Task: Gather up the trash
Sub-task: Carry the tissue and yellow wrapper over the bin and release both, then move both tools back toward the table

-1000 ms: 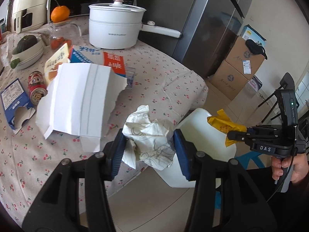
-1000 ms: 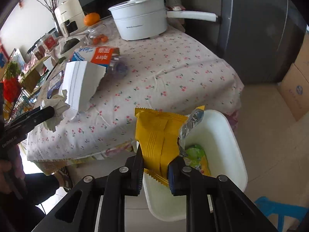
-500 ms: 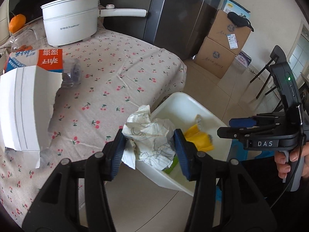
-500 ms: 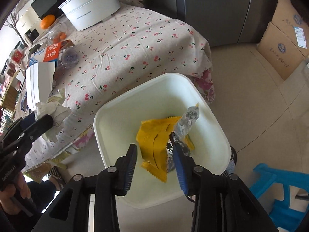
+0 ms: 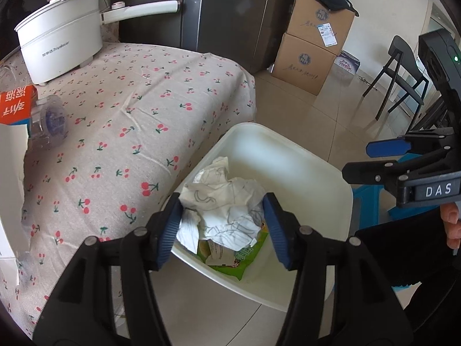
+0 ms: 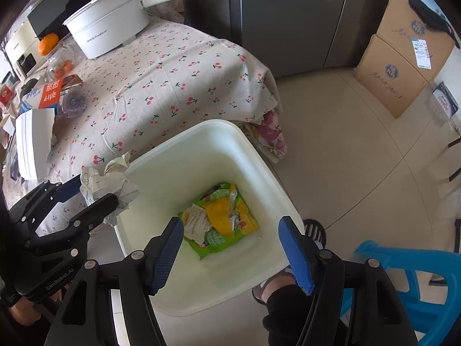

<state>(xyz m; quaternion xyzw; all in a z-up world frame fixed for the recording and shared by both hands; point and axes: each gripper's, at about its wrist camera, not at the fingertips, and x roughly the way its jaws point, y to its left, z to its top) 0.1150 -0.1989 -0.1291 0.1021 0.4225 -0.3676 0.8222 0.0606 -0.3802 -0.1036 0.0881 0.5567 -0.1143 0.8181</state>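
My left gripper is shut on a crumpled white paper ball and holds it over the near-left rim of the white trash bin. It also shows in the right wrist view, at the bin's left edge. My right gripper is open and empty above the bin. A yellow wrapper lies in the bin on green wrappers. The right gripper shows at the right of the left wrist view.
A table with a cherry-print cloth stands left of the bin, with a white pot, a clear plastic cup, an orange-and-white carton and torn white paper. Cardboard boxes, a black chair and a blue stool stand around.
My right gripper opened, dropped the yellow wrapper into the bin and opened wider. My left gripper carried the paper ball from the table to over the bin's rim.
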